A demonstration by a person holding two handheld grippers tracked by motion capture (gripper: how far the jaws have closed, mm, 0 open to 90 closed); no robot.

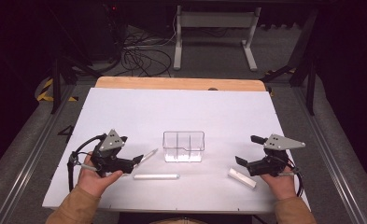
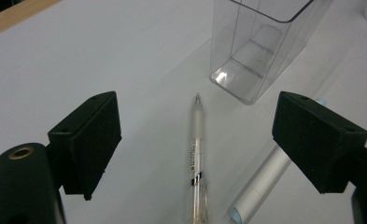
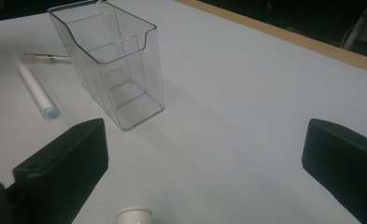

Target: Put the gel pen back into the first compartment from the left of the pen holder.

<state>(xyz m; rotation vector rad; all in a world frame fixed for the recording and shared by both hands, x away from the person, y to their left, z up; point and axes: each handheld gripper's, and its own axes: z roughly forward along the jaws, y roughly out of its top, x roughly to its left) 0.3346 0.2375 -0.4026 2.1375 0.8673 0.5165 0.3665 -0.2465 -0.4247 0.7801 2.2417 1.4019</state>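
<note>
Currently the left gripper point(image 2: 197, 140) is standing with its black jaws spread wide and released, pads pressing on nothing. A clear plastic click pen with a frosted barrel point(image 2: 196, 154) is lying flat on the white table sheet point(image 1: 125, 112) between those jaws, apart from both pads, its tip pointing away from the gripper. Just to the right of the pen, under the right-hand jaw in the left gripper view, a white cylindrical marker with a pale blue end point(image 2: 260, 186) is lying on the sheet. Ahead of the jaws and slightly right, a clear plastic organiser box with inner dividers point(image 2: 260, 42) is standing upright, near the pen tip but not touching it.

The right gripper point(image 3: 204, 163) is also sitting open and unclenched, nothing between its jaws. A short white tube point(image 3: 134, 216) is lying at the near edge of its view, just below the gap. In the high view this tube point(image 1: 242, 178) is resting just beside the right gripper point(image 1: 242, 162), while the box point(image 1: 183, 145) is standing between the two grippers, well apart from the right one.
</note>
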